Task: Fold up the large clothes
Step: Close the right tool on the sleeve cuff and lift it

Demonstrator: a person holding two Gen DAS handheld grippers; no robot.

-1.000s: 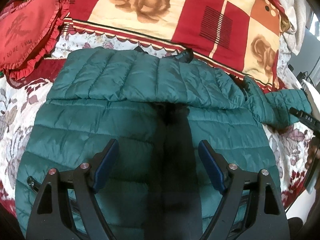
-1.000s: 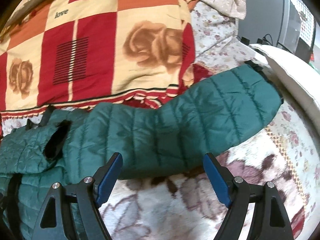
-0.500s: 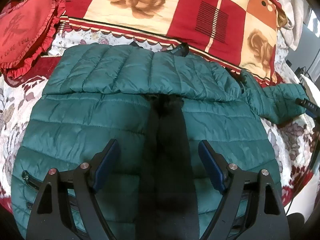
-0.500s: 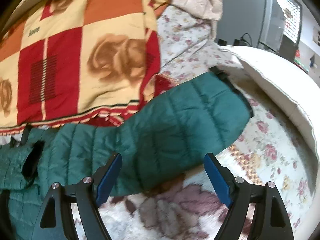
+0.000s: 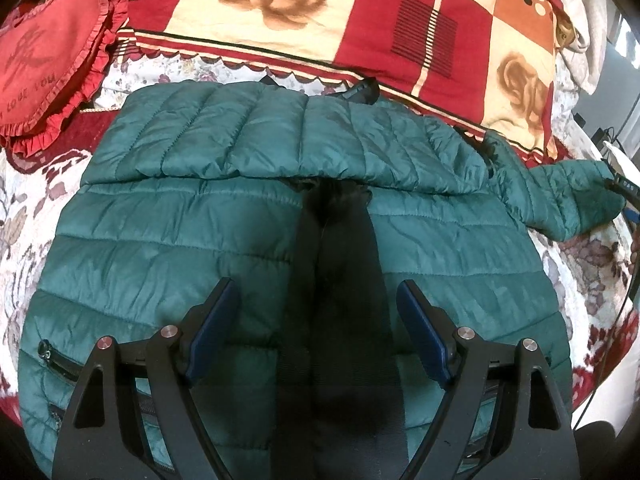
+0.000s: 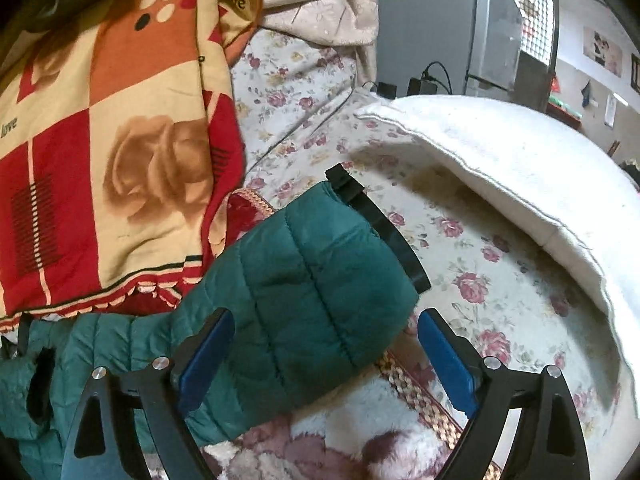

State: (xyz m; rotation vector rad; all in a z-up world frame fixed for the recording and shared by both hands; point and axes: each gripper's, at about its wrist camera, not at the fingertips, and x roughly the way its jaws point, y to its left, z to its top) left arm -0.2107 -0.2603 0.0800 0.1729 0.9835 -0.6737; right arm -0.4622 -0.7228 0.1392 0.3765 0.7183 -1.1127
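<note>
On the left of the left wrist view, a red heart-shaped cushion with a ruffled edge (image 5: 48, 64) lies on the bed's floral sheet (image 5: 24, 216). Beside it, filling the middle of that view, a dark green quilted puffer jacket (image 5: 192, 248) lies spread flat on the sheet, front up, with a black placket strip (image 5: 340, 264) running down its centre and one sleeve folded across the chest. Behind the jacket lies a red, cream and orange blanket printed with brown roses (image 5: 280, 8). The left gripper (image 5: 316, 332) hangs above the lower body of the jacket, its blue-padded jaws spread wide on either side of the black strip, pressing on nothing. At the far right of this view the jacket's other sleeve stretches out sideways.

In the right wrist view, that green quilted sleeve (image 6: 304, 280) lies on the sheet with its black cuff (image 6: 376, 224) pointing up and to the right, the rose blanket to its left. The right gripper (image 6: 324, 356) has just been opening; its jaws stand released, wide apart, with the sleeve's end between them and the pads clear of the fabric. To the right lies a thick white padded cover (image 6: 520, 168), with a grey cabinet (image 6: 432, 28) behind.
</note>
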